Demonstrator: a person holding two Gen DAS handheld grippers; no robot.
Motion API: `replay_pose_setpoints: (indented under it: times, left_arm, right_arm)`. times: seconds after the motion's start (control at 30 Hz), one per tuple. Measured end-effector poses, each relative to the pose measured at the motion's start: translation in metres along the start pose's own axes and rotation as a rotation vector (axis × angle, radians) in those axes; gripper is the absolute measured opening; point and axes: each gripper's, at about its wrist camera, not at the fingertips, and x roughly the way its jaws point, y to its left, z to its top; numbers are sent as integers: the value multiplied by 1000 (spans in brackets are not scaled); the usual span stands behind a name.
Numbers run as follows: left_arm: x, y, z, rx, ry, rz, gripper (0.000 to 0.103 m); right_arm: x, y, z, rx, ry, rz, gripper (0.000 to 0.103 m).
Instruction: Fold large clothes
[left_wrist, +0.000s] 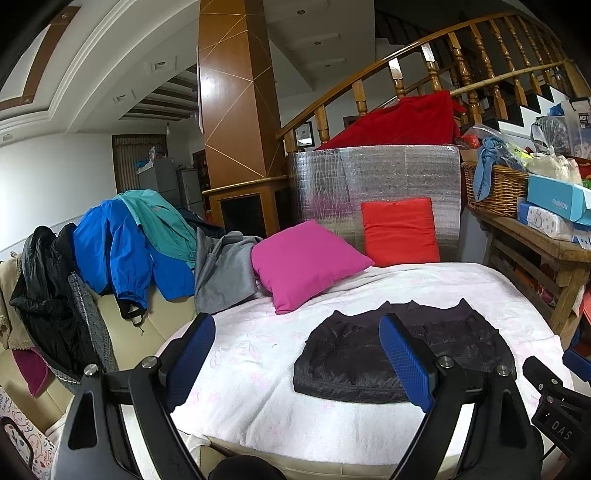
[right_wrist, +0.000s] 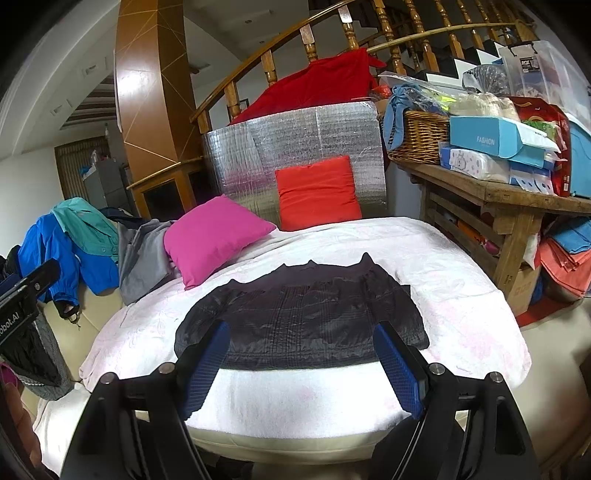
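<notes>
Left gripper: jaws spread wide, empty, held short of the white blanket's near edge. Black jacket flat mid-blanket, long axis running left to right, ahead of both tools. Right gripper: jaws spread, empty, squarely facing the hem, probably nearer.

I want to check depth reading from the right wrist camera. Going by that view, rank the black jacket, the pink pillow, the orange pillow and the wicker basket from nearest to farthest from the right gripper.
From the right gripper, which is open and holds nothing:
1. Black jacket, straight ahead on the white cover.
2. Pink pillow, behind it, to the left.
3. Orange pillow, further back, leaning on the silver panel.
4. Wicker basket, up on the wooden table, to the right.
</notes>
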Motion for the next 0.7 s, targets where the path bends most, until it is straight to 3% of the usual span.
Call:
replay_pose_setpoints:
  times: [0.7]
  left_arm:
    - [-1,4,-1,-17,9,9,91]
  right_arm:
    - [-2,7,0,-7,-11,-2,83]
